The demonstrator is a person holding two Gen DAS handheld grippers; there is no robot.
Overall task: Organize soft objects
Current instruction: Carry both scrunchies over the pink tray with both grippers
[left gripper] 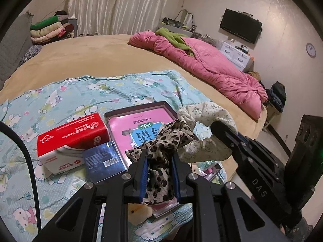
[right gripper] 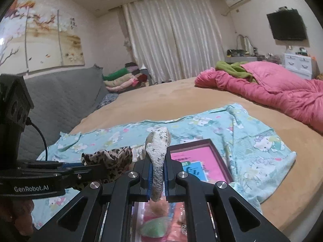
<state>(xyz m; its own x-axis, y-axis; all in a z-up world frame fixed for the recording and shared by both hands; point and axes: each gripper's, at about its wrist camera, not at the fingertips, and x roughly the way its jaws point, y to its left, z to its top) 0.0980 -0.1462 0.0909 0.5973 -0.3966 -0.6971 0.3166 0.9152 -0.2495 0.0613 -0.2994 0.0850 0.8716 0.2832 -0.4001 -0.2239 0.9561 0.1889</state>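
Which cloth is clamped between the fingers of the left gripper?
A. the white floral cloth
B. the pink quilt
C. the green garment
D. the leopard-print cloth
D: in the left wrist view, the leopard-print cloth sits pinched in the left gripper; the white floral cloth is in the right gripper.

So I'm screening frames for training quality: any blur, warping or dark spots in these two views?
Left wrist view: heavy fisheye bending, black corners, the leopard-print cloth in the left hand-held gripper sharp. Right wrist view: same warping, and the items below the right hand-held gripper are blurred, though its floral cloth is clear.
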